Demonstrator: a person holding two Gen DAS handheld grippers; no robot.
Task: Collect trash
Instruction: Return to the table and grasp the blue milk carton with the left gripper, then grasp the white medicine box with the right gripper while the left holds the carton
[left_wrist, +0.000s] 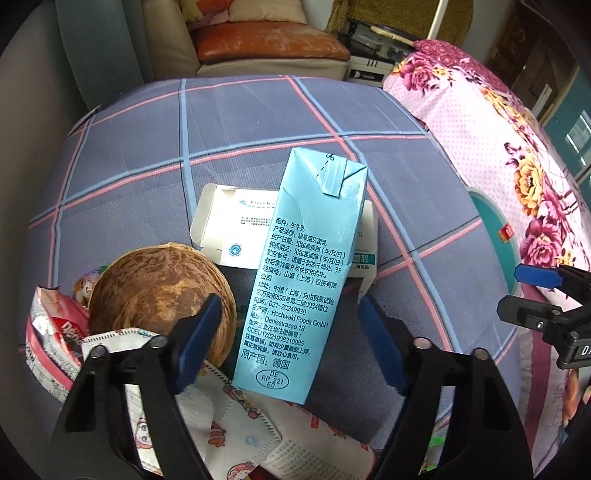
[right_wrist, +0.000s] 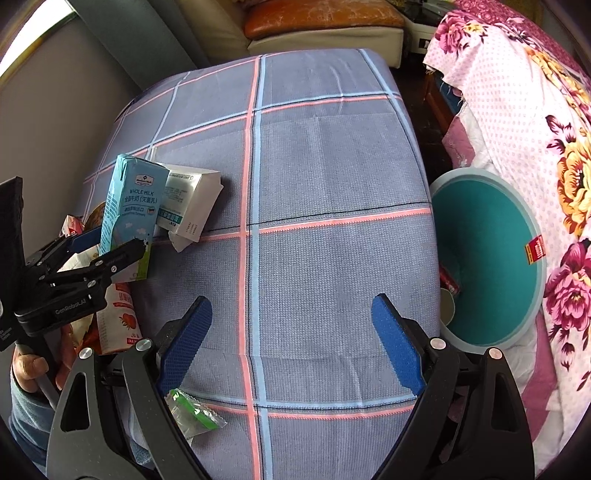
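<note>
The left hand-held gripper (left_wrist: 288, 339) straddles an upright pale-blue cardboard milk carton (left_wrist: 306, 273), jaws parted, pads not visibly pressing it. A brown round coconut shell (left_wrist: 159, 291) sits just left. The right hand-held gripper (right_wrist: 291, 343) hangs open over bare checked cloth (right_wrist: 325, 166).

Two fisheye views, each mounted on a handheld claw and aimed steeply downward along its fingers at a plaid-covered table (right_wrist: 325, 177). Left wrist view: very close above a light blue milk carton (left_wrist: 306, 266), facing toward a sofa (left_wrist: 258, 40) at the far end. Right wrist view: over bare cloth further right, same heading. Shared by both: carton (right_wrist: 127, 210), white box (left_wrist: 236, 229) (right_wrist: 192, 203), teal bin (left_wrist: 491, 229) (right_wrist: 487, 254), floral bedding (left_wrist: 480, 140) (right_wrist: 524, 110).
</note>
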